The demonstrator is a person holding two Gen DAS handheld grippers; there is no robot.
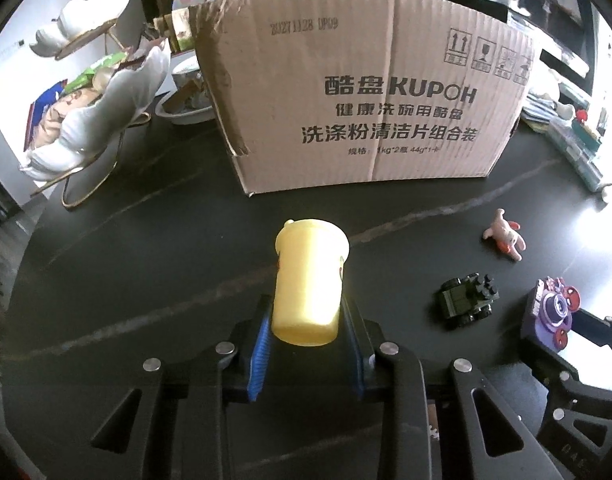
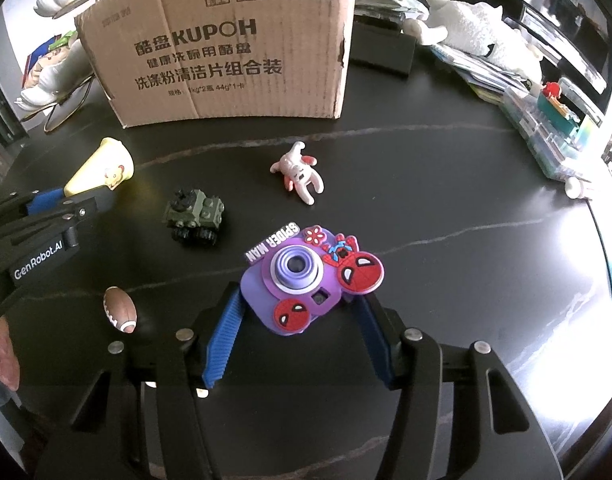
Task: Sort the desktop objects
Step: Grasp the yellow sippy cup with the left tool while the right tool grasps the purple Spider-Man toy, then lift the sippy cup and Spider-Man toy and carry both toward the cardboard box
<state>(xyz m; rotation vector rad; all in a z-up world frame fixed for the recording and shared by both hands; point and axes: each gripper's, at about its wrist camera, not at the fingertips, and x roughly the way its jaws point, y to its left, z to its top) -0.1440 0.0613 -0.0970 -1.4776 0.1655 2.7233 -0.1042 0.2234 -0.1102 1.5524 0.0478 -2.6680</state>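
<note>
My left gripper (image 1: 306, 314) is shut on a yellow plastic cup (image 1: 309, 276), gripping its base end, with the rim tipped toward the cardboard box (image 1: 365, 92). From the right wrist view that cup (image 2: 102, 168) shows at the left with a cartoon print. My right gripper (image 2: 300, 300) is shut on a purple Spider-Man toy camera (image 2: 302, 276), its blue pads (image 2: 222, 340) pressing both sides as it lies face up on the dark table (image 2: 465, 280). A green toy truck (image 2: 194, 216), a pink figurine (image 2: 300, 176) and a small brown football (image 2: 120, 310) lie loose nearby.
The open box (image 2: 226, 48) stands at the back centre. A white shell-shaped tiered dish (image 1: 94, 120) with snacks is at the far left. Books, plastic cases (image 2: 545, 128) and a white plush toy (image 2: 477, 28) crowd the right edge. A hand (image 2: 4, 360) shows at the lower left.
</note>
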